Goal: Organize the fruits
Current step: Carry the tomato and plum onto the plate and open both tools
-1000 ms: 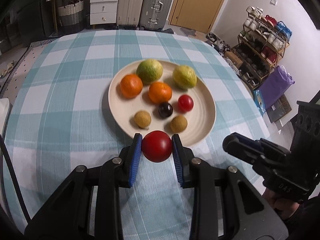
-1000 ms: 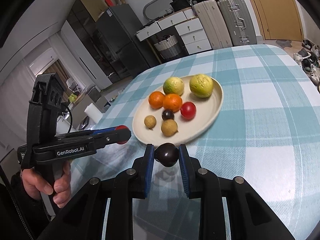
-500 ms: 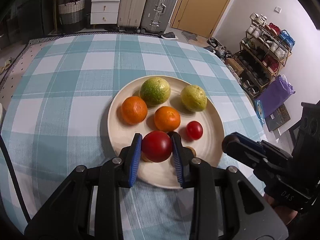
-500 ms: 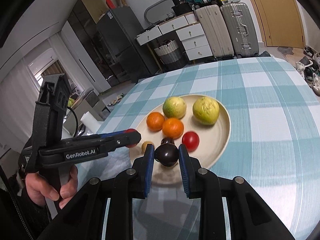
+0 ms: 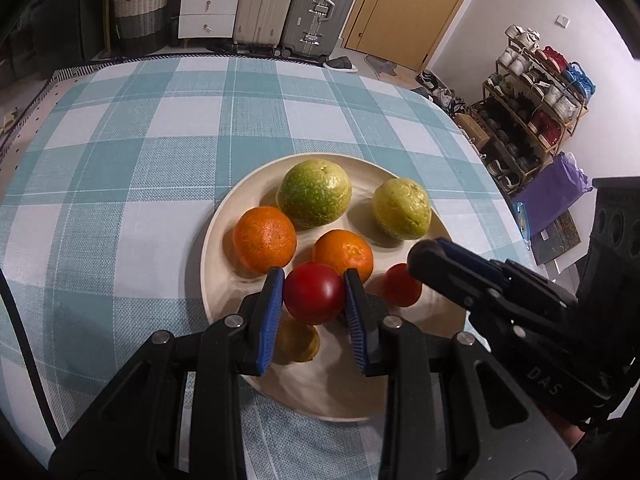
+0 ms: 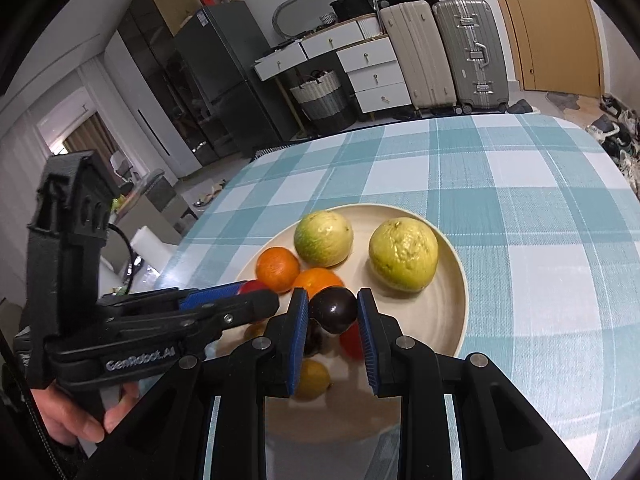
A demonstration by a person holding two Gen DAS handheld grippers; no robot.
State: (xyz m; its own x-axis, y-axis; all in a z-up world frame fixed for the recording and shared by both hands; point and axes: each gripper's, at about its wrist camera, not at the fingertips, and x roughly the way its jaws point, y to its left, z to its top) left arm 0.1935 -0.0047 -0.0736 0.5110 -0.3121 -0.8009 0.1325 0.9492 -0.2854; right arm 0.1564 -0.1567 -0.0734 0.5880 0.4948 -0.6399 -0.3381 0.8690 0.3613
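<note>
Checked blue-and-white cloth (image 5: pixel 132 184) covers the table on which a cream plate (image 5: pixel 224 224) holds most of the fruit. At the left of the plate sits an orange (image 5: pixel 264 238), with a mottled green citrus (image 5: pixel 314 192) behind it, a second orange (image 5: pixel 344 250) at centre and a yellow-green citrus (image 5: pixel 402 208) to the right. Two small yellowish fruits lie at the near edge, one (image 5: pixel 296 340) partly hidden under the left tool.

On the left, the left gripper (image 5: pixel 313 294) is clamped on a red tomato (image 5: pixel 314 292), its blue pads pressing both sides. The tomato hangs above the plate's near half, just in front of the central orange. To the right, the right gripper (image 6: pixel 333 310) is clamped on a dark plum (image 6: pixel 334 308), also held over the plate, close beside the left tool's tip. A smaller red tomato (image 5: pixel 402 290) rests on the plate between the two tools, and in the right wrist view it and another dark fruit lie almost under the plum.

Both held fruits are round, so neither has a long axis to line up. What matters is what lies straight below the pads: bare plate appears to be towards the near rim and right side, and the right hand looks nearer to that open patch. Lowering either fruit directly risks landing it on a neighbour and setting it rolling.
</note>
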